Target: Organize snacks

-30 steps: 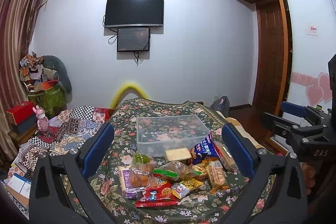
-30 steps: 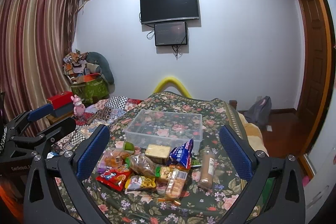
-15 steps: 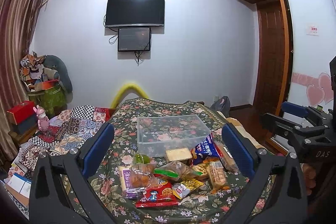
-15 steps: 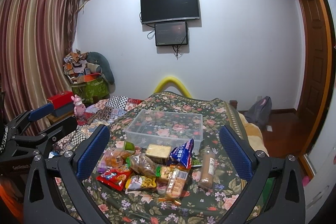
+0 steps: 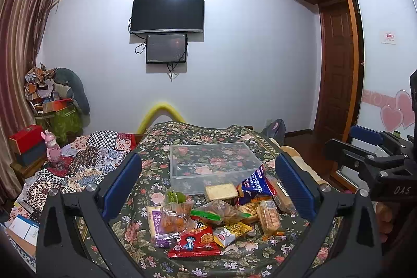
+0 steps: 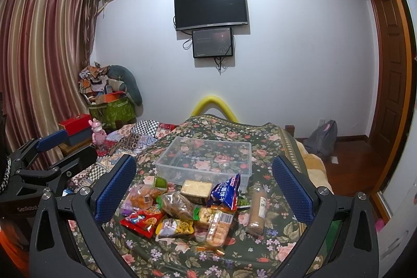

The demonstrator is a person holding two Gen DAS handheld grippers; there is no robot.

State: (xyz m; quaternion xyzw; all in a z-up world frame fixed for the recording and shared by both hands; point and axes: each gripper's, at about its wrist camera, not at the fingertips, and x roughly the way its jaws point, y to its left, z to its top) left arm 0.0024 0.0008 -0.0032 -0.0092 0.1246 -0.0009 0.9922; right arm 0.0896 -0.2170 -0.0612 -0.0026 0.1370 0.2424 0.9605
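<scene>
Several snack packets lie in a heap on a floral-covered bed: a red packet (image 5: pixel 193 241) (image 6: pixel 140 220), a blue bag (image 5: pixel 255 185) (image 6: pixel 225 190), a pale cracker block (image 5: pixel 220 191) (image 6: pixel 196 187), a brown tube pack (image 6: pixel 256 210). Behind the heap stands an empty clear plastic bin (image 5: pixel 212 166) (image 6: pixel 206 158). My left gripper (image 5: pixel 208 184) hovers open above and before the heap, nothing between its blue pads. Likewise my right gripper (image 6: pixel 204 185) is open and empty. Each gripper shows at the edge of the other's view.
The floral bedspread (image 6: pixel 263 145) drops off at the right toward a wooden floor and door (image 6: pixel 391 74). Patchwork bedding (image 5: pixel 99 155) and a pink toy (image 6: pixel 97 132) lie left. A television (image 5: pixel 166 13) hangs on the far wall; boxes and clutter fill the left corner.
</scene>
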